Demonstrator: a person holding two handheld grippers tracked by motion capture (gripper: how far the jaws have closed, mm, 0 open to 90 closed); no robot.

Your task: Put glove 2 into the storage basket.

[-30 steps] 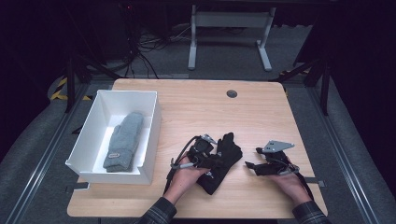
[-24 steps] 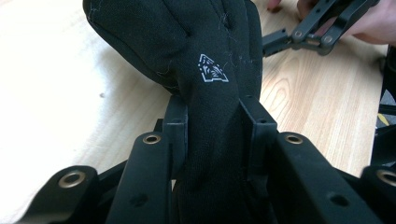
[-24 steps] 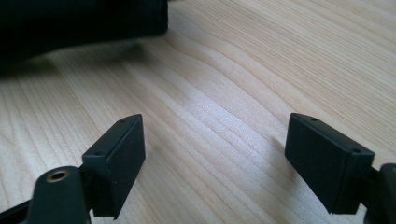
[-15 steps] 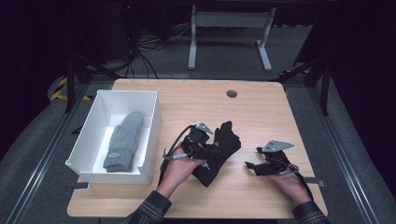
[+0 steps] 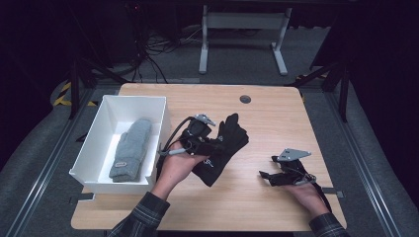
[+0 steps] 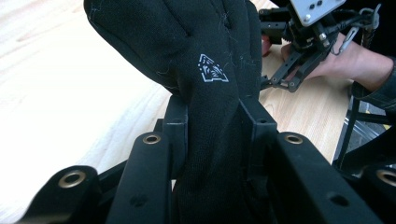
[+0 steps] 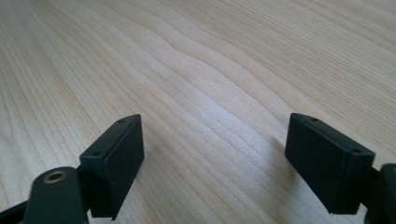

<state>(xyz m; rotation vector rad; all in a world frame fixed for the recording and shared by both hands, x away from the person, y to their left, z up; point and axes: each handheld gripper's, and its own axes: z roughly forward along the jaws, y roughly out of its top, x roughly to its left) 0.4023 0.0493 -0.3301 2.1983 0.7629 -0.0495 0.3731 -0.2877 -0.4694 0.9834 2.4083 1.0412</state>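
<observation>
Right now the left gripper (image 5: 213,143) pinches the black glove (image 5: 225,148) by its cuff, lifted above the table (image 5: 276,113) beside the white bin (image 5: 121,103). Right gripper (image 7: 212,154) rests w/ jaws wide, nothing between. Grip's narrow, so the limp glove could slip free, or snag the bin's rim and flop outside.

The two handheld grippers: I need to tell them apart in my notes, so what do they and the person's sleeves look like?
Both are black linkage frames with flat rectangular jaw pads. The left gripper trails a looping cable and carries a grey plate; brass-coloured rivets show on its arms in its own view. The right gripper has a grey three-cornered plate on top. The sleeves are dark plaid.
</observation>
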